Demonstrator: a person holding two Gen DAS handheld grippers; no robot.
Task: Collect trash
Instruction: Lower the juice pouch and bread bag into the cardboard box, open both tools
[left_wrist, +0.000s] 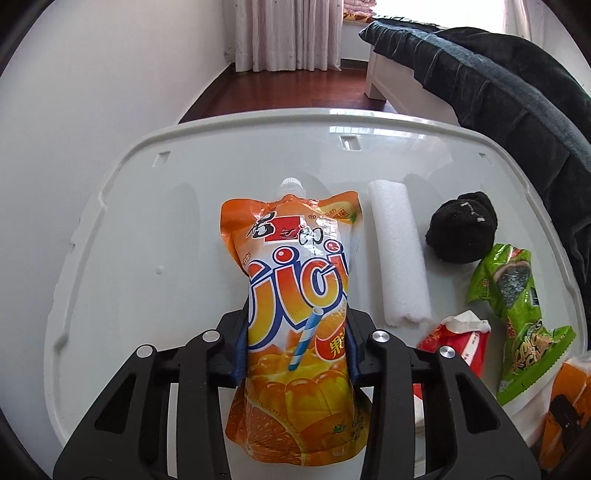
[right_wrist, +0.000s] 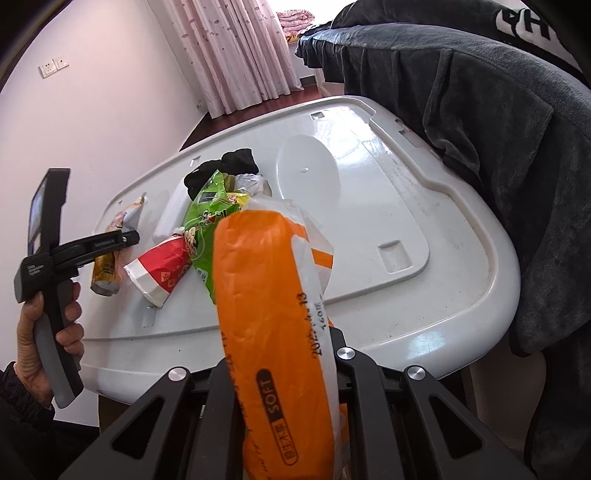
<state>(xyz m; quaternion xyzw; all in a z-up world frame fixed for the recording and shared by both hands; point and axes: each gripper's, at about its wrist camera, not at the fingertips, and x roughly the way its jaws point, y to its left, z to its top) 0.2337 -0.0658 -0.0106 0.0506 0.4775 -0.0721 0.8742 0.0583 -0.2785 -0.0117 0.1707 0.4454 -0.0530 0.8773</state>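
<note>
both hand-held grippers are full, left hand-held gripper (left_wrist: 295, 354) pinching a slippery juice pouch (left_wrist: 295, 310), right hand-held gripper (right_wrist: 280, 369) a tissue pack (right_wrist: 273, 325); either could slide out over the worktop (left_wrist: 147, 221).

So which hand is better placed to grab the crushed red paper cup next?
Neither is free: the left tongs grip the orange juice pouch, the right tongs the orange tissue pack. Once emptied, left; the red paper cup lies just beside it.

Glossy foil pouch (left_wrist: 295, 314), matt foam (left_wrist: 399, 254)
</note>
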